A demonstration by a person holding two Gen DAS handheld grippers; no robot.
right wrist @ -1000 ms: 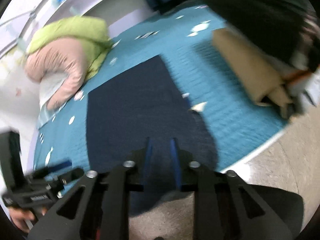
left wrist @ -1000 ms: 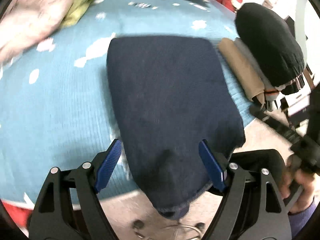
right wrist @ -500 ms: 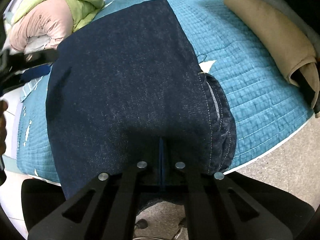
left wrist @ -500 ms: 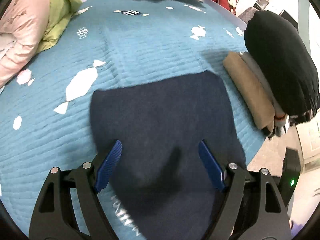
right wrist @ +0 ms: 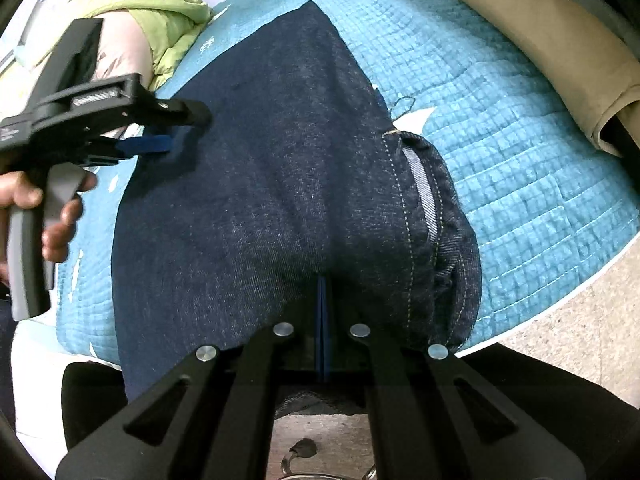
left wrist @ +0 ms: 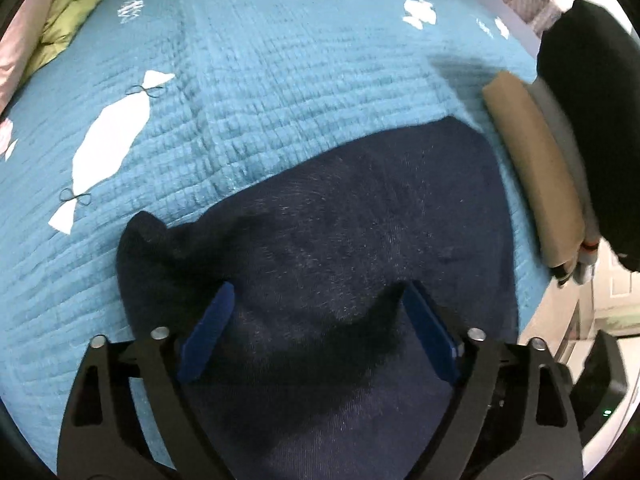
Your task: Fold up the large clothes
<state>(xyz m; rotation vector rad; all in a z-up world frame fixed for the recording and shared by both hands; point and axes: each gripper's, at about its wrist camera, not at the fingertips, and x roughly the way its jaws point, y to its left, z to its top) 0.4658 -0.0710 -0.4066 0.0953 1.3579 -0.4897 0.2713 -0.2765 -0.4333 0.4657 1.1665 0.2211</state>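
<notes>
Only right view: person's hand (right wrist: 52,216).

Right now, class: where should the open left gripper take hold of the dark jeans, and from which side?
Grip the raised corner of the jeans at their far left edge, coming down from above with the left gripper. There the denim stands up off the blue quilt, so a finger can get under.

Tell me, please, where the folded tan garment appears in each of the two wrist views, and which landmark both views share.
Left wrist view: the folded tan garment lies at the right edge, beside the dark jeans.
Right wrist view: it fills the upper right corner, apart from the jeans.
Shared landmark: the teal quilt under both.
</notes>
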